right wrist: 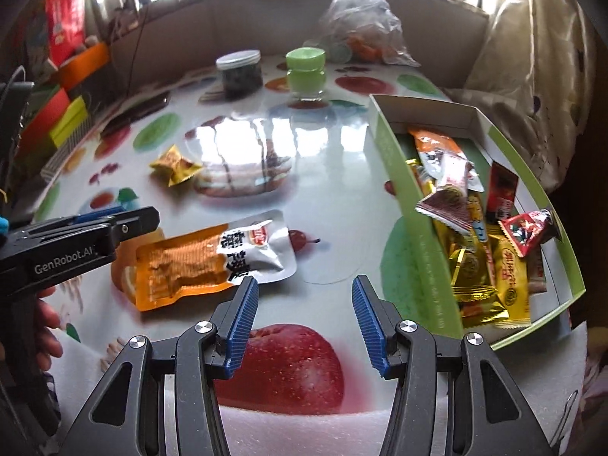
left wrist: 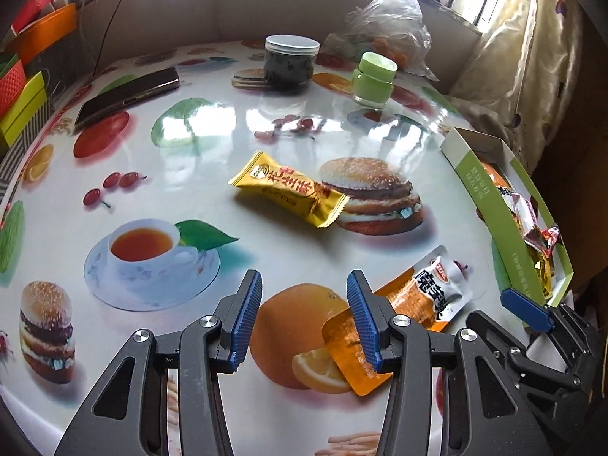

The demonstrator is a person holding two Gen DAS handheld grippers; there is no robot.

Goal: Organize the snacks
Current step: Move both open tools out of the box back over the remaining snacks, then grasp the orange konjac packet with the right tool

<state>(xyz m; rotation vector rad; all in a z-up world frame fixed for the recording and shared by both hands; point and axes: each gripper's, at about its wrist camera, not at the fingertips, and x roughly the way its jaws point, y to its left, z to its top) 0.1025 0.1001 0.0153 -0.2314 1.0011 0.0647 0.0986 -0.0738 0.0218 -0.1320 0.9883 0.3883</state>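
Both tongs, left (left wrist: 304, 315) and right (right wrist: 305, 317), spread and empty, tilted down over the table (left wrist: 228, 144) beside the orange-and-silver pouch (right wrist: 212, 260).

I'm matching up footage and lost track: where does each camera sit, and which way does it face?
Left wrist: on the left gripper, looking down over the table at the yellow candy; its open fingers and the right gripper show.
Right wrist: on the right gripper, facing the green box; its open fingers, the left gripper and a hand show.
Shared: orange pouch.

Orange-and-silver pouch (right wrist: 212, 258), yellow candy wrapper (left wrist: 288, 190), green box (right wrist: 410, 205), fruit-and-burger-patterned white tablecloth (left wrist: 212, 144).
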